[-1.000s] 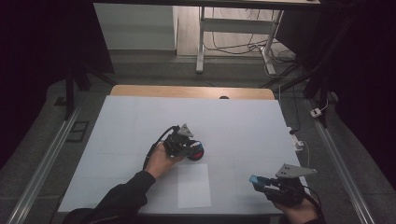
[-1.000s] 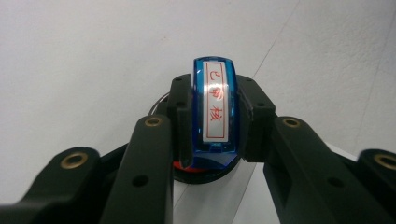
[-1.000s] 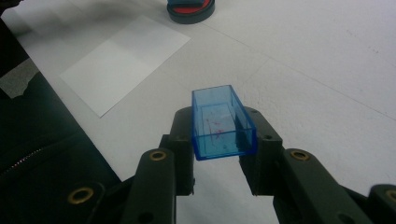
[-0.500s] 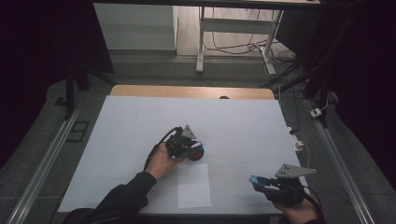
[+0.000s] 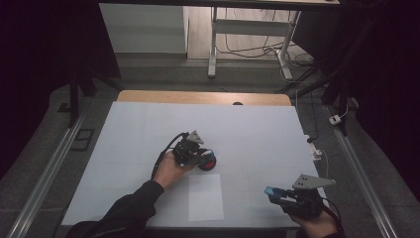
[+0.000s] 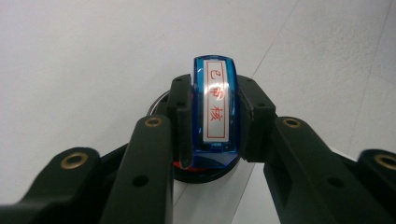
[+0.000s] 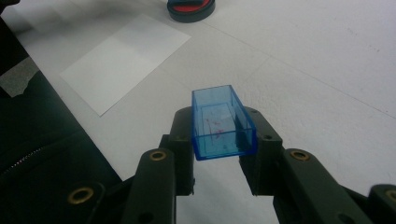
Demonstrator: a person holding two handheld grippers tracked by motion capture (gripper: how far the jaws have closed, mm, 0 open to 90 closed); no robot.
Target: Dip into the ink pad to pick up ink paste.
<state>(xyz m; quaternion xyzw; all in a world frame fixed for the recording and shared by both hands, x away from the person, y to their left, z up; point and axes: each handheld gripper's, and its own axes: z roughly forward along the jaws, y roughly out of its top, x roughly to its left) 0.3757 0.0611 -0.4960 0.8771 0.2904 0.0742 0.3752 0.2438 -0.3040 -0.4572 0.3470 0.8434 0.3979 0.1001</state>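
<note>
Left gripper clenched on one blue stamp, held upright between its pads — long axis vertical, labelled top facing the camera, base over one round red ink pad directly beneath. Right gripper grasps one blue stamp cap — open side up, long axis pointing away from the jaws. One white paper sheet lies between the grippers.
</note>
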